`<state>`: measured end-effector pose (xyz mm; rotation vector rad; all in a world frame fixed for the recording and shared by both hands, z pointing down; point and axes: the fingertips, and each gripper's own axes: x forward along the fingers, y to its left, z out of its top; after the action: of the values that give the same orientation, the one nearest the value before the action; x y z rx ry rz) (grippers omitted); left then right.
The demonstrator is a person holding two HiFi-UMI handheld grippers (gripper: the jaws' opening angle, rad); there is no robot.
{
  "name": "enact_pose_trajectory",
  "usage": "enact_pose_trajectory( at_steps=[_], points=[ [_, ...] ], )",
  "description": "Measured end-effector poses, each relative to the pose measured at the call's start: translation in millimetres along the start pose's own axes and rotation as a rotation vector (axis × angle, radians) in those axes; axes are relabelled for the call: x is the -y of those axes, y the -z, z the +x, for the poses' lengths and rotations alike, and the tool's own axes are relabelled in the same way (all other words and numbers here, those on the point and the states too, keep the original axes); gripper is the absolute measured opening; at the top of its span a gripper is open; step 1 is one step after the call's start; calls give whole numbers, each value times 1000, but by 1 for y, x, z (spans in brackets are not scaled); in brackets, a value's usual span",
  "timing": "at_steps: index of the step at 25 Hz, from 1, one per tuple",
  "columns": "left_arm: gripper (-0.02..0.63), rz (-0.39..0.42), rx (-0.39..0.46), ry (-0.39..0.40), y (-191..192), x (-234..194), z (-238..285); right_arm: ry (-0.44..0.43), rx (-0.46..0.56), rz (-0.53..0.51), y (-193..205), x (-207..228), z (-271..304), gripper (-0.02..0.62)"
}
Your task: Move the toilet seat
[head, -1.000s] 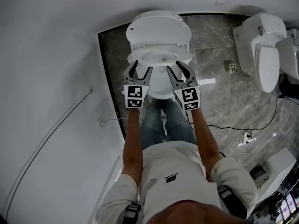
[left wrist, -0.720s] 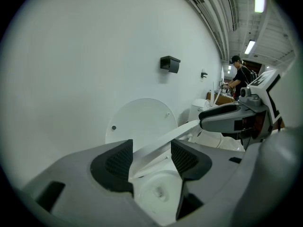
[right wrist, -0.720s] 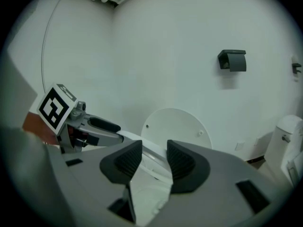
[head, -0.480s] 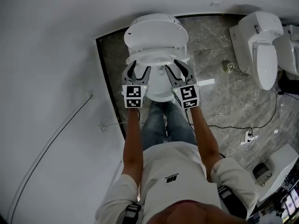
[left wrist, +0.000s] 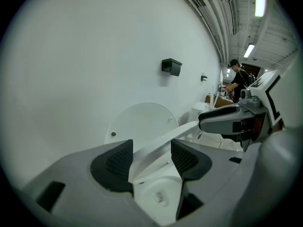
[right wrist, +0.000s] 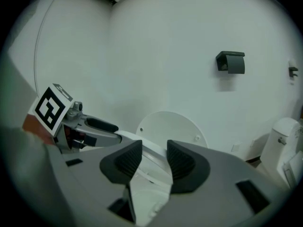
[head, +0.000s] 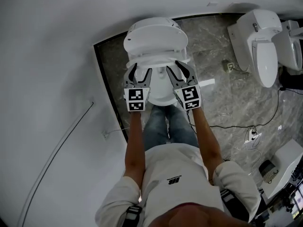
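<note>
My left gripper (head: pixel 140 71) and right gripper (head: pixel 180 68) each clench one side of the toilet seat (head: pixel 156 58), half raised above the bowl (head: pixel 160 88), both equally near; its lid (head: pixel 154 34) stands behind.

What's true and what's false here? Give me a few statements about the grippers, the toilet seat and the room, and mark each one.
1. The left gripper and the right gripper each clamp the toilet seat: true.
2. The lid is down: false; it stands raised behind the seat.
3. A second toilet stands off to the person's right: true.
4. The floor is plain white tile: false; it is grey marbled stone.
</note>
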<state>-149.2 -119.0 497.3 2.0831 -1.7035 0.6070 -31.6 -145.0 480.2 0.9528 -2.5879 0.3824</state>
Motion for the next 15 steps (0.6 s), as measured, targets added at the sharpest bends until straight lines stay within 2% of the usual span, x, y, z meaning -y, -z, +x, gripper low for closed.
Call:
enact_pose_trajectory(
  at_steps=[15],
  points=[
    [262,-6,22,24,-16,-12,16,41,5,12,-15,15,16,183]
  ],
)
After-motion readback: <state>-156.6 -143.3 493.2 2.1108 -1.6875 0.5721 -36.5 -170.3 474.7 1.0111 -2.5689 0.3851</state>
